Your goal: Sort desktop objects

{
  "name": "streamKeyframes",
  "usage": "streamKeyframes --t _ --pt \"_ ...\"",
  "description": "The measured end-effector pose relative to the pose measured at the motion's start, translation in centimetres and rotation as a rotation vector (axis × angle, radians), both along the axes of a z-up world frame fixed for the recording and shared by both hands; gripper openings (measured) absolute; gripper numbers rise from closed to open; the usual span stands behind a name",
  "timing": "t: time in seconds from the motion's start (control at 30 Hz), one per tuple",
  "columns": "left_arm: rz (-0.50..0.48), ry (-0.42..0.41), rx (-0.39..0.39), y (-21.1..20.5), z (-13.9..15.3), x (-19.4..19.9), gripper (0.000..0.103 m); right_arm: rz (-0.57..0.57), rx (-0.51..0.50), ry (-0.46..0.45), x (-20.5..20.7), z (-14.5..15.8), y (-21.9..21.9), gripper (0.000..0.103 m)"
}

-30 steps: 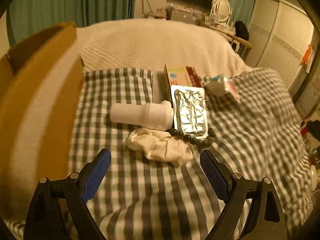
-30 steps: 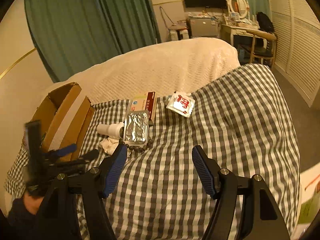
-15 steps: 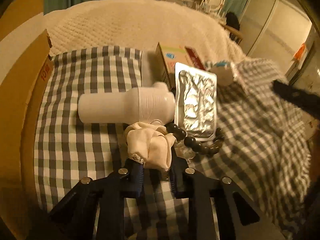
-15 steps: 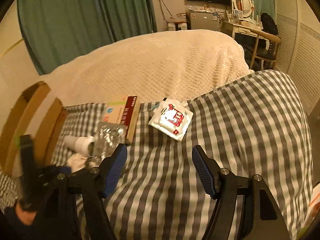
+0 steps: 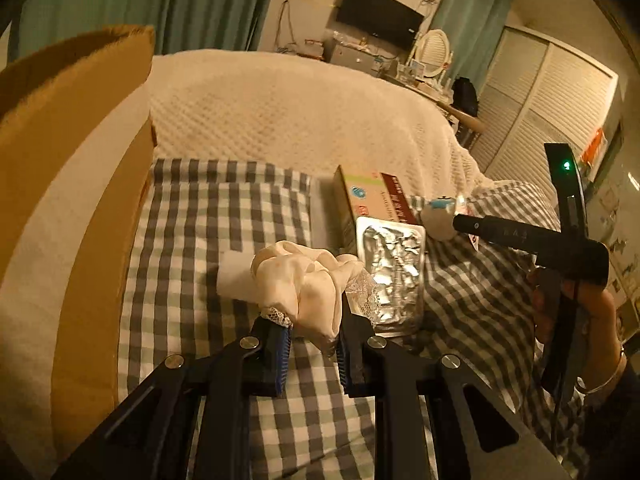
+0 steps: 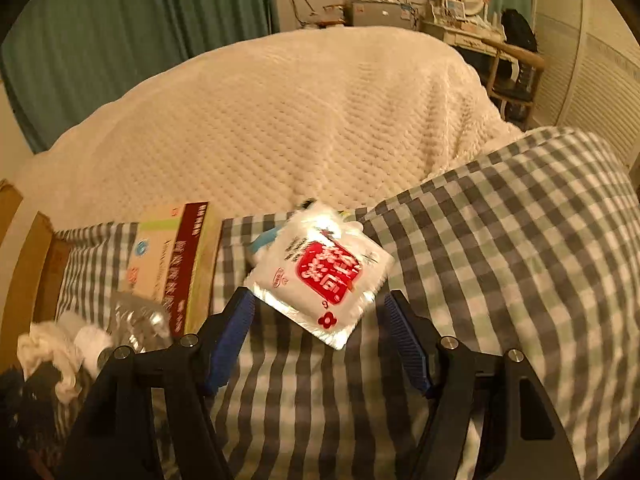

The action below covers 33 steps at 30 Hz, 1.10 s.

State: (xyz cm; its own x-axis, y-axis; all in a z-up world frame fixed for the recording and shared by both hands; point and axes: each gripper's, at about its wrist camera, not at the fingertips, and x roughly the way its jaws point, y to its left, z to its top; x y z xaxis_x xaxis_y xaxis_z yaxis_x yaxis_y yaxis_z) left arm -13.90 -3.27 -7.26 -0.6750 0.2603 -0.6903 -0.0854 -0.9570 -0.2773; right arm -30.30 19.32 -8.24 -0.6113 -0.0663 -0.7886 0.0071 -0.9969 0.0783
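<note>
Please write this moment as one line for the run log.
left gripper: jaws shut on cream cloth, lifted | right gripper: jaws open around white snack packet | cardboard box: left

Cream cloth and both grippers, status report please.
Left gripper shut on cream cloth, lifted. Right gripper open around white packet. Cardboard box left.

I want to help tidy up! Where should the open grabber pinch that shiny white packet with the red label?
Pinch the white packet across its flat side edges, coming in low from its near corner. It lies flat on the checked cloth, and the right gripper already straddles that corner, fingers open.
</note>
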Motion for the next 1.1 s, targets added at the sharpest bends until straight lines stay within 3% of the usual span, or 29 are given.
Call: streamKeyframes --t 0.13,0.27,0.57,0.73,0.87,0.93,1.0,1.1 --pt "0.004 -0.005 0.015 0.1 -0.5 -0.7 0.019 0.004 -0.008 0.002 -0.6 -0.4 0.0 0.067" --pt "-0.004 -0.008 0.013 0.5 -0.5 -1.1 0.019 0.026 0.025 -0.009 -0.3 -0.7 -0.3 0.035" --pt "-0.010 0.001 0.014 1.0 -0.7 -1.2 0.019 0.008 0.014 0.029 2.9 0.0 0.8 0.005" --pt "-0.004 -0.001 0.023 1.0 -0.7 -1.2 0.019 -0.028 -0.013 0.054 4.8 0.9 1.9 0.004" --pt "-0.007 -0.004 0.024 1.0 -0.8 -1.1 0.019 -0.064 -0.098 0.007 4.9 0.3 3.2 0.005" --pt "-0.007 -0.007 0.025 1.0 -0.8 -1.1 0.019 -0.072 -0.154 -0.002 4.9 0.2 3.7 0.015" --pt "-0.007 -0.011 0.025 0.9 -0.9 -1.1 0.019 -0.067 -0.192 0.001 4.6 0.3 3.7 0.034" --pt "-0.006 -0.018 0.032 0.8 -1.1 -1.4 0.019 -0.073 -0.178 0.007 3.6 0.1 3.4 0.038"
